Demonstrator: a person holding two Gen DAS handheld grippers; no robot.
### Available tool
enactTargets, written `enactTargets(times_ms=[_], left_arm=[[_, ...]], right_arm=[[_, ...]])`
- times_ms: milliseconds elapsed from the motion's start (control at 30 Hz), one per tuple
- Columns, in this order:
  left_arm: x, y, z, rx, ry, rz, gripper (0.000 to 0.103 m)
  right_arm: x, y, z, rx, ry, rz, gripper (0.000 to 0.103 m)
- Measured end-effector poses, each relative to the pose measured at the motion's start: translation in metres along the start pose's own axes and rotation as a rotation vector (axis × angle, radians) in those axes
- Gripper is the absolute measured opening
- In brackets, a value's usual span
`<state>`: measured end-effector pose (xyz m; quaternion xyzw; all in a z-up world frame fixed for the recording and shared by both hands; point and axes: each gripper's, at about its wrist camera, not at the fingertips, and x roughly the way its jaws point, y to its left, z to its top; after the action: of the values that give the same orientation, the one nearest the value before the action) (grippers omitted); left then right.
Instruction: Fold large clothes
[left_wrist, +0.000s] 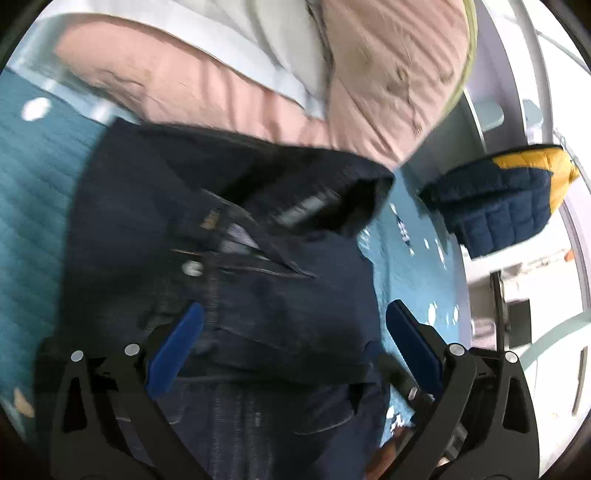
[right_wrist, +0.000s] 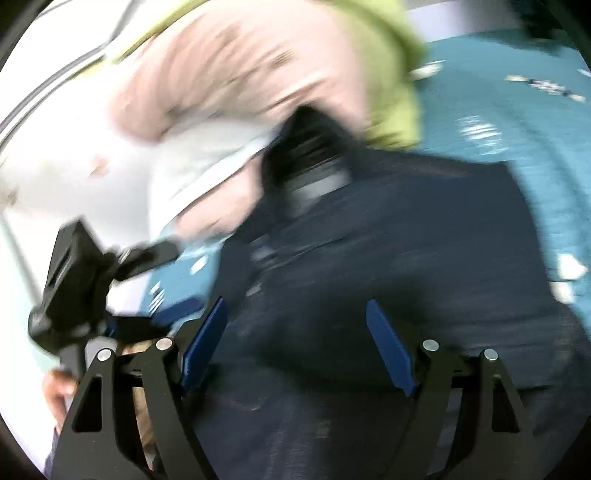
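Here the dark jeans (left_wrist: 236, 266) lie bunched on the teal bedspread (left_wrist: 33, 206), waistband and metal button (left_wrist: 192, 268) turned up toward the left wrist view, with a heap of pink quilt (left_wrist: 229, 96) just behind them. The left gripper (left_wrist: 293, 343) hovers over the waist area with its jaws spread wide and nothing between them; the right gripper (right_wrist: 297, 343) is likewise spread wide above the denim, holding nothing. Both views are smeared by motion, the right one heavily, so the exact lie of the seams and legs cannot be told. The main risk, as I judge it, is a careless pinch: with the fabric rumpled in layers, a jaw closing here could catch only the top layer or a stray fold, and the jeans would then lift crooked. The quilt touching the far edge could also be snagged along with the denim. A navy and yellow puffer garment (left_wrist: 509, 199) sits well apart at the bed's edge. Counted: one pair of jeans, one pink quilt with a green edge (right_wrist: 391, 74), one puffer garment, two grippers
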<state>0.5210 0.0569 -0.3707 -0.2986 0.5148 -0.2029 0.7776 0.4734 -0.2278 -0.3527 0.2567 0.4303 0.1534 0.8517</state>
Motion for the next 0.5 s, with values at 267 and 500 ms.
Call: enactTargets(times_ms=[267,500], left_arm=[[0.086,0.033,-0.001,-0.086,0.176,0.071,0.098],[0.071,0.008,0.01,0.001,0.195,0.049,0.098]], right_arm=[[0.046,-0.075,-0.004,0.161,0.168,-0.136,0.066],[0.037,-0.065,0.011,0.141,0.154,-0.069,0.068]])
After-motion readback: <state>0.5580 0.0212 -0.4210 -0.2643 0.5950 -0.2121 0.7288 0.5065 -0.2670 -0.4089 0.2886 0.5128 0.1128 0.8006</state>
